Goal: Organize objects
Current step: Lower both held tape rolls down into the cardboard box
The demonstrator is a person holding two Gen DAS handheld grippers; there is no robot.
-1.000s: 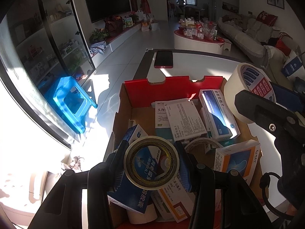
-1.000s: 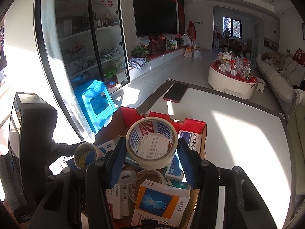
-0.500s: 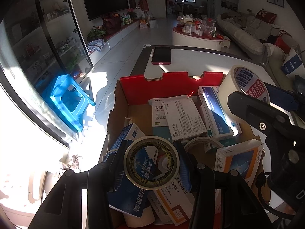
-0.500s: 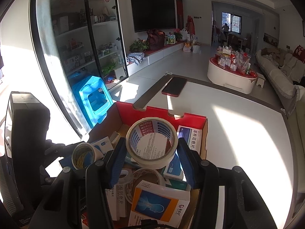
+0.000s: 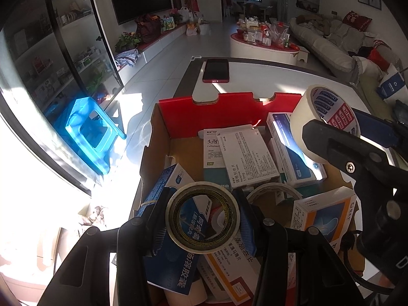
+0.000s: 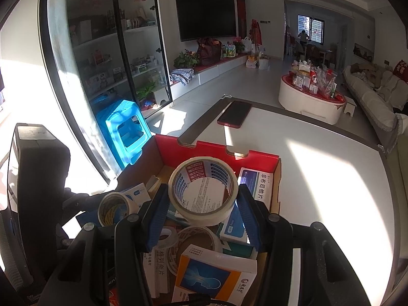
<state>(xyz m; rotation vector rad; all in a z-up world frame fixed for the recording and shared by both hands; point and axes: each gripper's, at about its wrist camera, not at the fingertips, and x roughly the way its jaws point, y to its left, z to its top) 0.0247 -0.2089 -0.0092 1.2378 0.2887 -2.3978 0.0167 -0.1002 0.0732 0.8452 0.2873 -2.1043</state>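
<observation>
A cardboard box with a red inner flap (image 5: 229, 112) stands on the white table (image 6: 318, 178), filled with medicine cartons and tape rolls. My left gripper (image 5: 202, 216) is shut on a clear tape roll (image 5: 176, 219) with a dark core, held just above the box's near left part. My right gripper (image 6: 202, 199) is shut on a cream masking tape roll (image 6: 224, 211) with red and blue print, held over the box's middle. That cream masking tape roll (image 5: 303, 117) also shows at the right in the left wrist view, and the clear tape roll (image 6: 104, 210) at the left in the right wrist view.
A red phone (image 5: 216, 70) lies on the table beyond the box. A blue plastic stool (image 5: 86, 132) stands on the floor to the left, by a glass cabinet (image 6: 102, 63). More loose tape rolls (image 6: 193, 237) and an orange-edged carton (image 6: 214, 278) lie inside the box.
Both grippers keep their tape rolls and stay nearly still; the box and table have slid slightly down in both views.
</observation>
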